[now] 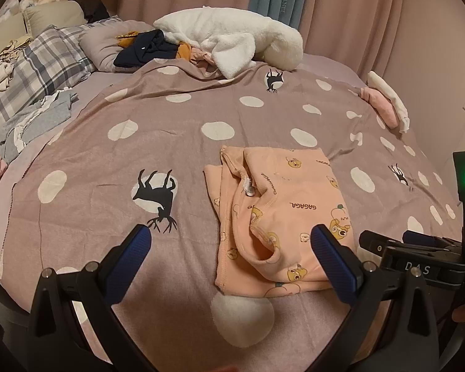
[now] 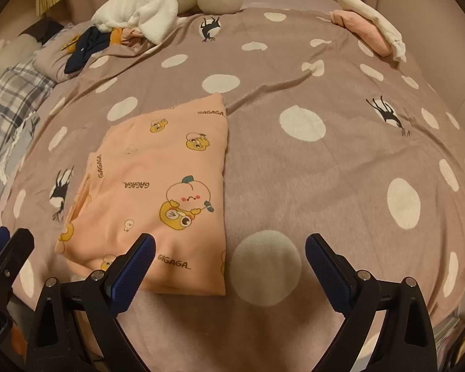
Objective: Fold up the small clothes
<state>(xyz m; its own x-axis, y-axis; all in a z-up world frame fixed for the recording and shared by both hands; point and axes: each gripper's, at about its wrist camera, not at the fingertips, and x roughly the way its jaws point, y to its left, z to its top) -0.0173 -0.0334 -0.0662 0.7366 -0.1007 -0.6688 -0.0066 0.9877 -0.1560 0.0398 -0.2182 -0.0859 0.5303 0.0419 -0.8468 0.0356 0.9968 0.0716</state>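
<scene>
A small peach garment (image 1: 282,214) printed with cartoon figures and "GAGAGA" lies folded on the mauve polka-dot bedspread (image 1: 170,155). In the right wrist view the same garment (image 2: 158,186) shows as a smooth folded rectangle. My left gripper (image 1: 231,237) is open just above the bedspread, its right finger (image 1: 334,260) over the garment's near edge, nothing between the pads. My right gripper (image 2: 229,248) is also open, its left finger (image 2: 133,266) over the garment's near corner. The right gripper's body (image 1: 418,257) shows at the edge of the left wrist view.
A white fleece blanket (image 1: 232,37) and dark and orange clothes (image 1: 152,46) are heaped at the far side. Plaid and grey laundry (image 1: 37,93) lies at the left. A folded pink and white stack (image 2: 369,28) sits near the far right edge. Curtains (image 1: 325,9) hang behind.
</scene>
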